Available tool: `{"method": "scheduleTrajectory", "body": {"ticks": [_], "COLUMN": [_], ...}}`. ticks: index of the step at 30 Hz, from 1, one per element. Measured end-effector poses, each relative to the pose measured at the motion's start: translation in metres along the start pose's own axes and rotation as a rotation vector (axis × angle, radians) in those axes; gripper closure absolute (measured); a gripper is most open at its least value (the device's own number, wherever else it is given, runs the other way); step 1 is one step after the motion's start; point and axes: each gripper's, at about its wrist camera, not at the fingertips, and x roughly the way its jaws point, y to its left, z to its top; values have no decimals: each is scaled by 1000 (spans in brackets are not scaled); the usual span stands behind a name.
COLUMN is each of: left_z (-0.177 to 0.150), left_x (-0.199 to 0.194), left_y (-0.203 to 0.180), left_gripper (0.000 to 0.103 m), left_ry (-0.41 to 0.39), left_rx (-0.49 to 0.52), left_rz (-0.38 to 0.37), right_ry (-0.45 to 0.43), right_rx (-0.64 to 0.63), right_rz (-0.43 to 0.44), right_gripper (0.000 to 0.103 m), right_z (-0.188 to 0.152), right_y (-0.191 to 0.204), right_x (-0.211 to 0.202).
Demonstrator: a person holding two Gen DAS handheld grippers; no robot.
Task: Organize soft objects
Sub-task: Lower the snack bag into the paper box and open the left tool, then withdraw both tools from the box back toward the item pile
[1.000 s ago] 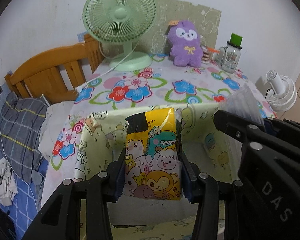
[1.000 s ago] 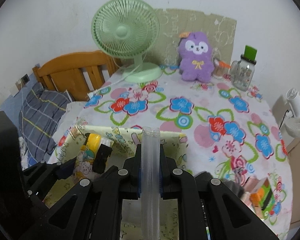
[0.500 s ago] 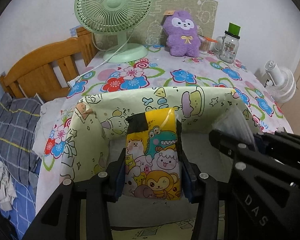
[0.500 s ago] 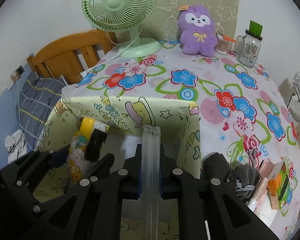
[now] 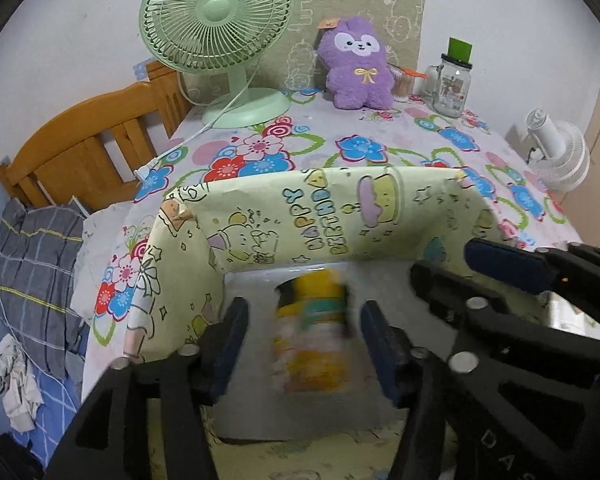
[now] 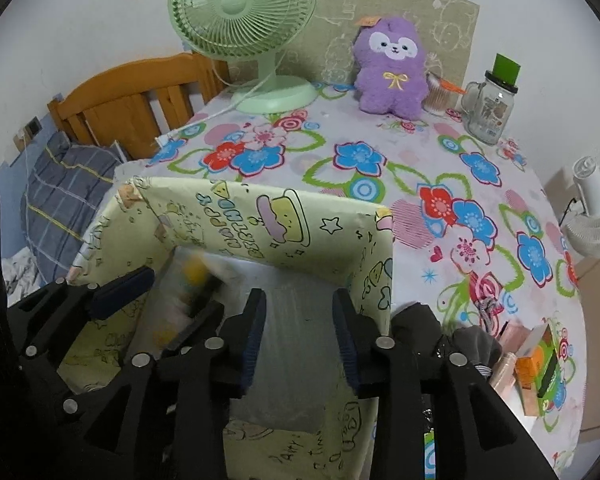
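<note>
Release of two soft packs over an open box, viewed from both wrist cameras.

Left gripper [image 5: 302, 322]: jaws parted wide, opened further within the last half second, pads pressing on nothing. Between them but clear of both pads, yellow cartoon-printed pack [image 5: 312, 332], smeared by motion blur and low against the pale floor of the box [image 5: 340, 216]. Gripped upright in those same jaws half a second earlier, sharp and still.

Right gripper [image 6: 300, 320]: jaws partly open, likewise just opened from a tight pinch. Clear plastic packet [image 6: 294, 356], clamped edge-on and standing up between the pads half a second before, now only a faint translucent blur in the gap, touching neither pad as far as could be told.

Box walls lined with pale yellow birthday-print paper, standing at the near edge of the flowered surface [image 6: 380, 152]. Both grippers angled down into it, side by side, the left one at the left of the right-wrist view.

Judged from this: both packs let go together and most likely falling or just landed inside the box, so this pair counted as sorted. Purple plush toy [image 6: 392, 68] upright at the far side of the surface, well apart from the box, possibly next.
</note>
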Motion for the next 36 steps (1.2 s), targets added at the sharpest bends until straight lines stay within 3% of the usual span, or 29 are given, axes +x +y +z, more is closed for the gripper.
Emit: {"method": "scheduleTrajectory", "body": {"ticks": [3, 6, 9, 13, 36], "left_z": [-1, -3, -5, -7, -20], "left_x": [-10, -20, -28, -38, -97], "left_y": [-2, -3, -3, -9, -59], "left_gripper": [22, 15, 12, 8, 4], "left_ry": [-18, -42, -54, -71, -191], "left_rx": [-1, 5, 0, 10, 30], "left_rz": [33, 62, 67, 86, 60], "right_ry": [-9, -38, -64, -111, -235], "right_rx": [14, 11, 11, 5, 19], "right_rz": [30, 22, 32, -13, -28], "right_gripper": [57, 41, 36, 22, 13], "right_z": [-2, -3, -7, -12, -38], "right_y": [-3, -2, -2, -4, -34], "right_x": [-7, -17, -28, -44, -108]}}
